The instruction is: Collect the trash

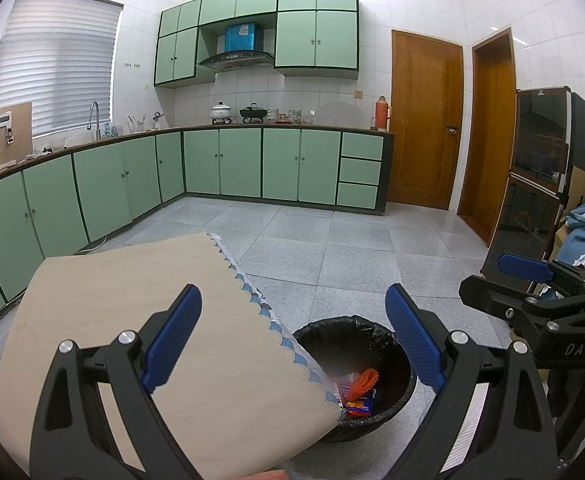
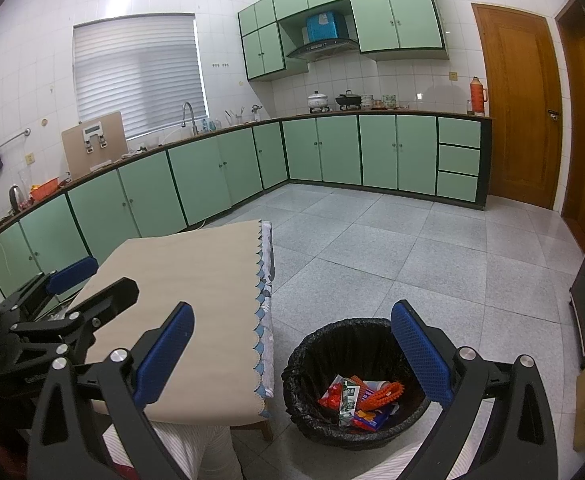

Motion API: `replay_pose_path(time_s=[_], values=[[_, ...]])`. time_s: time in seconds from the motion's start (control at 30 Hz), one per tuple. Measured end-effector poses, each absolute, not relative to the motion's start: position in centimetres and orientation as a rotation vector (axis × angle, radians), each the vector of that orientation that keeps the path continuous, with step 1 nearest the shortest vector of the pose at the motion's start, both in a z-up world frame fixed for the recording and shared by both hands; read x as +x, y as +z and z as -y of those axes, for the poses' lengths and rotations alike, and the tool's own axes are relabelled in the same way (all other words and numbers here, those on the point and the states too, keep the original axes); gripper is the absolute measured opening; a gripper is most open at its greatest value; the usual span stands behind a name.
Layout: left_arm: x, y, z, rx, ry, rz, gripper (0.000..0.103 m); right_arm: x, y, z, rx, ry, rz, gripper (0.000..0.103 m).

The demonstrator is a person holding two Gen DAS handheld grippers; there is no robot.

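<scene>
I hold both grippers level, side by side, above the near edge of the table and the bin, pointing into the kitchen.

Left gripper point(image 1: 292, 336): fingers spread wide, nothing between them. One blue finger point(image 1: 172, 340) hangs over the tabletop; the other sits over the bin's rim. The pads are rectangular, with a fine dotted grip texture, mounted on black angular linkages with round silver pivot bolts.

Right gripper point(image 2: 292, 352): fingers likewise spread wide and empty. Its left pad is above the table corner; its right pad is above the bin's far-right rim.

Bin point(image 2: 300, 408): round, black, lined with a glossy, wrinkled black bag folded over the rim. It stands on the floor just beside the table corner, apart from both grippers.

Trash point(image 2: 356, 400): lies at the bottom of the bin. It includes crumpled red wrappers, a green-and-white carton, a blue-and-red packet and an orange piece with a toothed edge.

Table point(image 2: 196, 280): flat, covered with a smooth beige cloth whose hanging edge is scalloped with blue trim.

Floor point(image 2: 412, 248): grey speckled square tiles with a slight sheen.

Cabinets point(image 2: 340, 148): pale green flat doors with dark frames and small round knobs.
</scene>
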State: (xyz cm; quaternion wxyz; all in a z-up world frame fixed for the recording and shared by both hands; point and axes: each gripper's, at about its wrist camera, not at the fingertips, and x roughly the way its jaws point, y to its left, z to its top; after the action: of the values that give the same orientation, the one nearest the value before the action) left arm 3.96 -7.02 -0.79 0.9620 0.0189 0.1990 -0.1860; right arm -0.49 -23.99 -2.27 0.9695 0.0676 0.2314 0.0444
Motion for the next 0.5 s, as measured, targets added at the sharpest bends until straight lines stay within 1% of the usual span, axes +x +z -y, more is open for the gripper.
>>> replay_pose_path(time_s=[0.5], values=[[4.02, -0.85, 7.07, 0.04, -0.379, -0.406, 0.09, -0.41, -2.44, 24.01, 0.138, 0.088, -0.47, 0.097]])
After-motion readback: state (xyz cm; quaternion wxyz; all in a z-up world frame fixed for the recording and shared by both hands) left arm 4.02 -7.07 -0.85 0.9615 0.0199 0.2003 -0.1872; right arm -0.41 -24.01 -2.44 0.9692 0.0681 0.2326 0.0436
